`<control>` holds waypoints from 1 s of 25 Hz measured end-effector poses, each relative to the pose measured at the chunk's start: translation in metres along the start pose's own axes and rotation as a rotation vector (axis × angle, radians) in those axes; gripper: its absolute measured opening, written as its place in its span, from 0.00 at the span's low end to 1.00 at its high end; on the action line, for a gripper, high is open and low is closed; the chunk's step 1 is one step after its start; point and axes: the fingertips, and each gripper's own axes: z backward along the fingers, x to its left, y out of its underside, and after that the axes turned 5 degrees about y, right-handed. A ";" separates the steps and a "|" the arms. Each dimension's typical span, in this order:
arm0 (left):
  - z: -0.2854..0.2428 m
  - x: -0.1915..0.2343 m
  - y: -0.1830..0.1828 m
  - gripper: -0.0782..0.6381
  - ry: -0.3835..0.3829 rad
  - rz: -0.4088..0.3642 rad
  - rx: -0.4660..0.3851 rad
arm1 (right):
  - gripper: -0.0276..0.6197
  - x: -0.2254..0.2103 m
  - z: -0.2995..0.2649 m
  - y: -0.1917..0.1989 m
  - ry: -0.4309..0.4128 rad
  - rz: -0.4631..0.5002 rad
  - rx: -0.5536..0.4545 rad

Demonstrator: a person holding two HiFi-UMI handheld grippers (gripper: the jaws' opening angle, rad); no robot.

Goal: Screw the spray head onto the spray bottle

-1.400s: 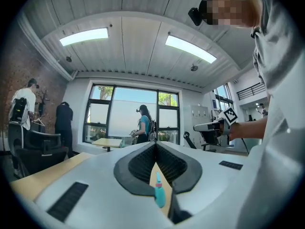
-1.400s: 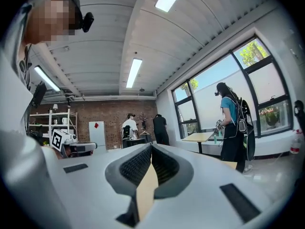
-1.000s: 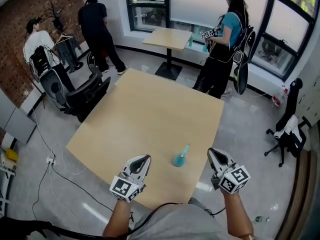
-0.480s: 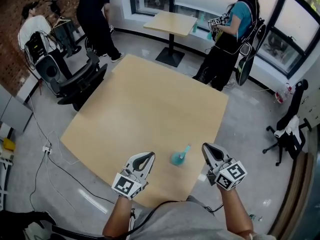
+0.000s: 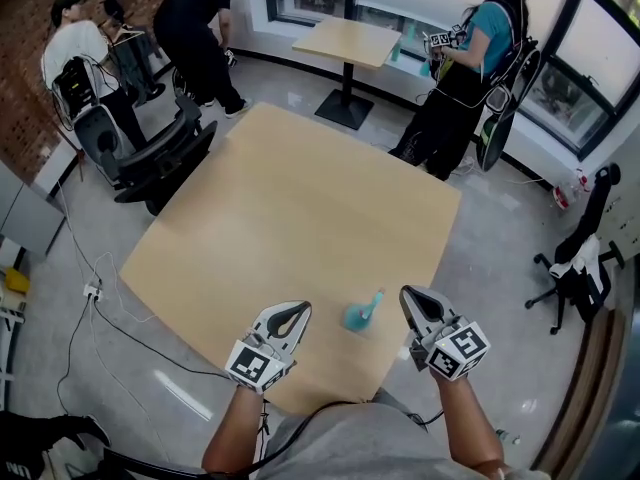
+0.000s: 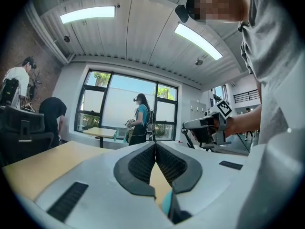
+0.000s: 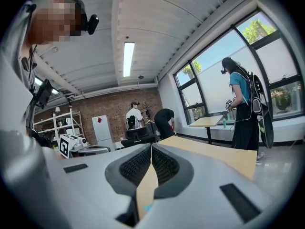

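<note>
A small teal spray piece (image 5: 361, 312) with a round base and a thin slanted top stands on the light wooden table (image 5: 290, 208), near its front edge. Whether it is the bottle or the spray head I cannot tell. My left gripper (image 5: 291, 314) hovers to its left, jaws shut and empty. To the right of the piece, my right gripper (image 5: 413, 300) is also shut and empty. In the left gripper view the closed pads (image 6: 155, 145) meet, and a teal sliver (image 6: 167, 202) shows below them. The right gripper view shows closed pads (image 7: 151, 147) over the tabletop.
Two people stand by a black office chair (image 5: 165, 163) at the far left. Another person with grippers (image 5: 470, 58) stands beside a small table (image 5: 350, 40) at the window. Cables (image 5: 95, 298) lie on the floor at the left, and a chair (image 5: 580, 258) stands at the right.
Both grippers have drifted inward, a little closer to the teal piece, and slightly lower. Their jaws have stayed shut. The teal piece has not moved on the table.
</note>
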 end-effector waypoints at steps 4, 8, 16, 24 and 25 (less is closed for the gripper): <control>-0.017 -0.004 0.020 0.12 0.037 0.010 0.026 | 0.05 -0.004 -0.002 0.005 -0.002 0.002 0.013; -0.040 -0.019 0.057 0.12 0.116 0.002 0.097 | 0.05 -0.011 0.001 0.009 -0.002 0.003 0.032; -0.088 -0.053 0.160 0.47 0.260 -0.017 0.265 | 0.05 -0.027 0.003 0.027 0.001 0.006 0.084; -0.129 -0.076 0.250 0.65 0.293 -0.037 0.423 | 0.05 -0.035 0.020 0.041 0.012 0.016 0.140; -0.133 -0.076 0.256 0.65 0.284 -0.043 0.432 | 0.05 -0.037 0.023 0.044 0.015 0.016 0.149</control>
